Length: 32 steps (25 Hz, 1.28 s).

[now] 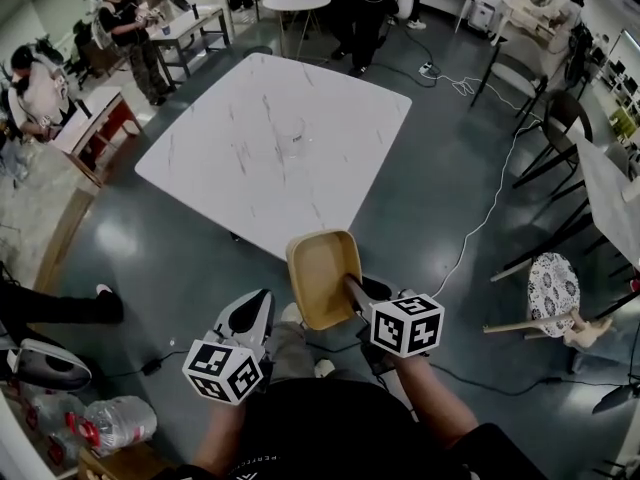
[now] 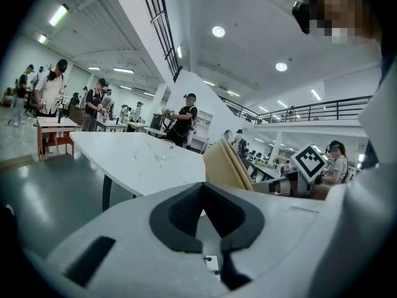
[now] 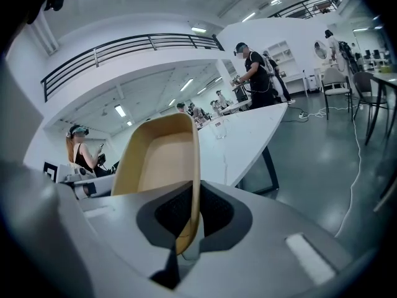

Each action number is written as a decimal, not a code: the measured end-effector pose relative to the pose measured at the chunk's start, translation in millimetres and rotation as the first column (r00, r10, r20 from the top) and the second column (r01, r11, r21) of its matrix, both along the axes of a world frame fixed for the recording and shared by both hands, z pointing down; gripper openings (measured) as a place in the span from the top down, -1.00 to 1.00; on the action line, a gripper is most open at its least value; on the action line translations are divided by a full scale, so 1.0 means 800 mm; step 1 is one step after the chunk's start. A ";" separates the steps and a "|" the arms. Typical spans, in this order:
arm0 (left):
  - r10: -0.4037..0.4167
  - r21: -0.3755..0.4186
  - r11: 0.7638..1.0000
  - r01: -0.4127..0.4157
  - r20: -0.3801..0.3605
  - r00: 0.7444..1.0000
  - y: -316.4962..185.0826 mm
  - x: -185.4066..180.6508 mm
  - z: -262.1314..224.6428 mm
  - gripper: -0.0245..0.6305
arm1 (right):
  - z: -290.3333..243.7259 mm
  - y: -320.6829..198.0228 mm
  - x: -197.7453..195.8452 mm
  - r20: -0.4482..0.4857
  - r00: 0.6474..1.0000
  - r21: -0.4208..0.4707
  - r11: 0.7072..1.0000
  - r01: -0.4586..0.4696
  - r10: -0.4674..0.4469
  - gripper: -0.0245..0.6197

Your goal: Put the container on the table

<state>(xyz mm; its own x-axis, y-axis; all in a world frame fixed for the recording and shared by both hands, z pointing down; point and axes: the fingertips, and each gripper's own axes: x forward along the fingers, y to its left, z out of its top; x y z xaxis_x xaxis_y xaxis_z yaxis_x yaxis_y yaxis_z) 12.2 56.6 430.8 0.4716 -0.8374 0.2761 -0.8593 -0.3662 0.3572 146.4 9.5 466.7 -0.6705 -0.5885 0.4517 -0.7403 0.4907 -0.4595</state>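
My right gripper pinches one thin wall of the tan container, held over the floor just short of the white table. My left gripper is closed, empty. That edge-only pinch could let it pivot and drop.

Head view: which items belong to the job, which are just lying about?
Job: tan container, gripped at its rim by the right claw; white marble table.
Lying about: plastic bottles, patterned chair, small round table.
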 end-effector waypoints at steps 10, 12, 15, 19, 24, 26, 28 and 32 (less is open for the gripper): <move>0.073 0.009 0.997 -0.073 0.003 0.997 -0.087 -0.003 0.001 0.97 | 0.008 -0.066 -0.004 -0.022 0.998 -0.022 0.998 -0.057 0.056 0.89; 0.087 0.004 0.996 -0.087 0.008 0.996 -0.105 -0.004 0.003 0.97 | 0.013 -0.082 -0.006 -0.025 0.997 -0.035 0.997 -0.074 0.073 0.88; 0.108 -0.008 0.994 -0.108 0.009 0.994 -0.131 -0.008 0.007 0.97 | 0.016 -0.106 -0.013 -0.024 0.996 -0.046 0.995 -0.088 0.087 0.88; 0.124 -0.022 0.992 -0.124 0.007 0.992 -0.165 -0.017 0.010 0.97 | 0.020 -0.133 -0.021 -0.027 0.994 -0.059 0.993 -0.105 0.104 0.88; 0.162 -0.037 0.986 -0.162 0.010 0.987 -0.202 -0.022 0.013 0.97 | 0.026 -0.167 -0.026 -0.038 0.989 -0.076 0.987 -0.142 0.140 0.88; 0.173 -0.045 0.984 -0.172 0.007 0.985 -0.215 -0.025 0.015 0.97 | 0.027 -0.178 -0.029 -0.045 0.988 -0.084 0.985 -0.150 0.147 0.88; 0.183 -0.052 0.982 -0.183 0.002 0.983 -0.228 -0.027 0.017 0.97 | 0.029 -0.187 -0.030 -0.054 0.986 -0.093 0.982 -0.162 0.158 0.88; 0.209 -0.068 0.976 -0.209 -0.004 0.978 -0.256 -0.030 0.023 0.97 | 0.035 -0.209 -0.028 -0.068 0.980 -0.109 0.975 -0.194 0.188 0.88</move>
<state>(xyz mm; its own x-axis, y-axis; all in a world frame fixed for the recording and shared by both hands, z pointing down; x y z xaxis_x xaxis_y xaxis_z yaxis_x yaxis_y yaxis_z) -11.6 -147.9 449.2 0.6330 -0.6998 0.3310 -0.7677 -0.5126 0.3846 123.8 -158.1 495.1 -0.5221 -0.6457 0.5572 -0.8417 0.2845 -0.4590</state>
